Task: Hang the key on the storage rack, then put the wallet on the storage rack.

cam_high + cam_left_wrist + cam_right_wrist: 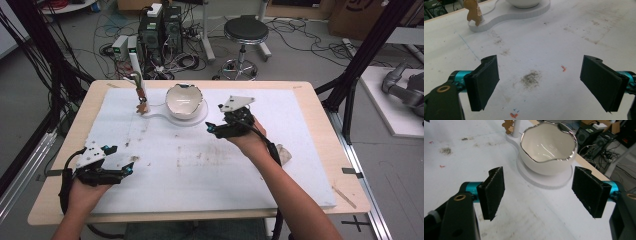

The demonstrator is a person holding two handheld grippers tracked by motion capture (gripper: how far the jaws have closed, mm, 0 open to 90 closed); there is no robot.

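Item: white bowl (548, 151) on its white stand (549, 181); we held the right gripper (539, 191) just before it, jaws wide, empty. Left gripper (540, 82): jaws apart, empty, over the stained board (574, 37).

Bowl (548, 147): glossy white glazed ceramic, rim edged in shiny silver. Base (541, 181) under the bowl: matt white foam-like board. Mat (210, 165) around the base: matt white, stained and smudged. Table (67, 142) edge: pale wood. Gripper pads (495, 191): matt black, rough-textured.
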